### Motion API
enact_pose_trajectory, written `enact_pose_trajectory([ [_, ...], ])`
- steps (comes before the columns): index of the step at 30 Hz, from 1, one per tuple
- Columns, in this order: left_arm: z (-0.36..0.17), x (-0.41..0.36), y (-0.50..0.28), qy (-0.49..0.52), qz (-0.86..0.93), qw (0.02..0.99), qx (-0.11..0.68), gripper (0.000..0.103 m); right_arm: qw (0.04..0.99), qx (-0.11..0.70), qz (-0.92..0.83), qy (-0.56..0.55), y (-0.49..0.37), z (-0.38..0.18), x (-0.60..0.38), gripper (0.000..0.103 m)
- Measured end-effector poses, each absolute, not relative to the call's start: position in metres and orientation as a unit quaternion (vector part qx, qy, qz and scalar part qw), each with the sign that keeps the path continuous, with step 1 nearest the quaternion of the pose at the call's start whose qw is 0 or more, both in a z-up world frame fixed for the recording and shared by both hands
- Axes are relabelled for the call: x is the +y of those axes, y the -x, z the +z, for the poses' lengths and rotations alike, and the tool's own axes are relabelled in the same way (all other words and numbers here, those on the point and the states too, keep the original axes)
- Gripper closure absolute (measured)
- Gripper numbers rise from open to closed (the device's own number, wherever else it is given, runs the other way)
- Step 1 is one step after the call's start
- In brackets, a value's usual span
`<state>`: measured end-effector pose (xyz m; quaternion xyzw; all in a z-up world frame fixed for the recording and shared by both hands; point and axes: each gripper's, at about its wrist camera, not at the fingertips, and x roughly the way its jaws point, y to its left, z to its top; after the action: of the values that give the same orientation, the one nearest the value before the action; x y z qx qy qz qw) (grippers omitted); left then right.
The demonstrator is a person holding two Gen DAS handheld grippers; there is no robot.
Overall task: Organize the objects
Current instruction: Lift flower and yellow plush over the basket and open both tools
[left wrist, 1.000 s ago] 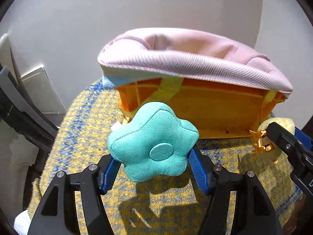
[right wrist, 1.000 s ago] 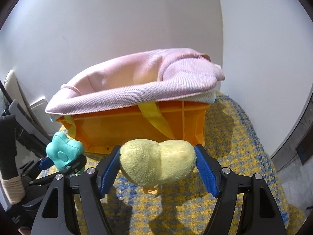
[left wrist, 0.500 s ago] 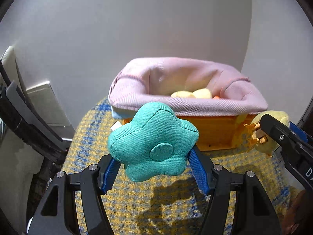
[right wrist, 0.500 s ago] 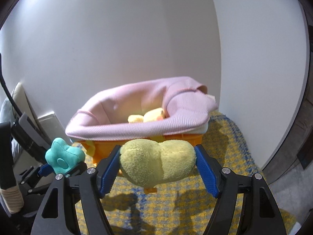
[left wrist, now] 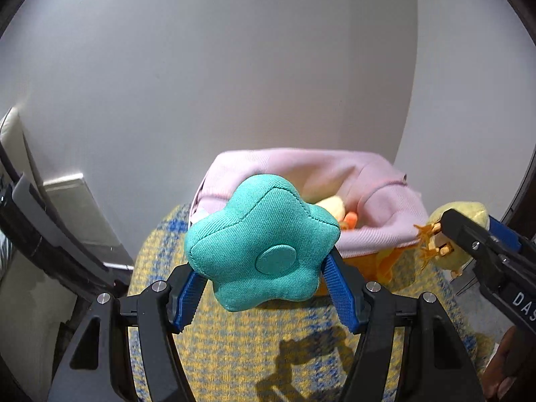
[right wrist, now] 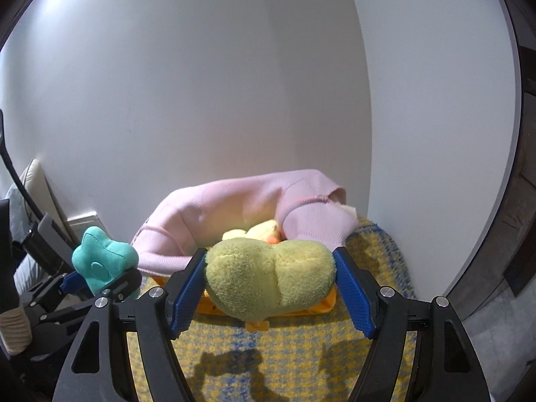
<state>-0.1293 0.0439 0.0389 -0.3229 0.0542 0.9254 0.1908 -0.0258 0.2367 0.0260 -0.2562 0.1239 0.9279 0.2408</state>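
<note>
My left gripper [left wrist: 264, 284] is shut on a teal star-shaped plush [left wrist: 261, 248] and holds it in the air in front of the basket. My right gripper [right wrist: 269, 288] is shut on a yellow plush toy [right wrist: 268, 278], also raised before the basket. The orange basket [right wrist: 326, 301] has a pink fabric liner [right wrist: 234, 204] and stands on a yellow and blue woven cloth [right wrist: 268, 361]. Yellow and orange plush toys [right wrist: 258, 231] lie inside it. The left gripper with the star shows in the right wrist view [right wrist: 104, 264]; the right gripper with the yellow toy shows in the left wrist view [left wrist: 452, 234].
White walls [right wrist: 234, 83] meet in a corner right behind the basket. Dark furniture and a pale box [left wrist: 77, 211] stand at the left. The cloth's right edge drops to a grey floor [right wrist: 495, 335].
Both grippers have risen and pulled back with their toys, so the basket looks smaller and lower and its inside with the plush toys now shows.
</note>
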Motion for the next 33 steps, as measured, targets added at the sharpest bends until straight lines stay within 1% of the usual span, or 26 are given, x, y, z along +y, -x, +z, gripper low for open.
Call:
enact_pose_trajectory([
  [4, 0.054, 0.049, 0.137, 0.314, 0.926, 0.202, 0.054, 0.037, 0.239, 0.124, 0.928, 0.256, 0.031, 0.039, 0.243, 0.030],
  [13, 0.066, 0.055, 0.163, 0.328, 0.919, 0.213, 0.045, 0.037, 0.234, 0.102, 0.934, 0.251, 0.050, 0.069, 0.247, 0.030],
  [25, 0.070, 0.068, 0.201, 0.342, 0.912, 0.219, 0.058, 0.037, 0.229, 0.103, 0.927, 0.279, 0.086, 0.076, 0.263, 0.030],
  [33, 0.064, 0.074, 0.224, 0.362, 0.903, 0.225, 0.051, 0.037, 0.229, 0.103, 0.922, 0.294, 0.105, 0.077, 0.270, 0.030],
])
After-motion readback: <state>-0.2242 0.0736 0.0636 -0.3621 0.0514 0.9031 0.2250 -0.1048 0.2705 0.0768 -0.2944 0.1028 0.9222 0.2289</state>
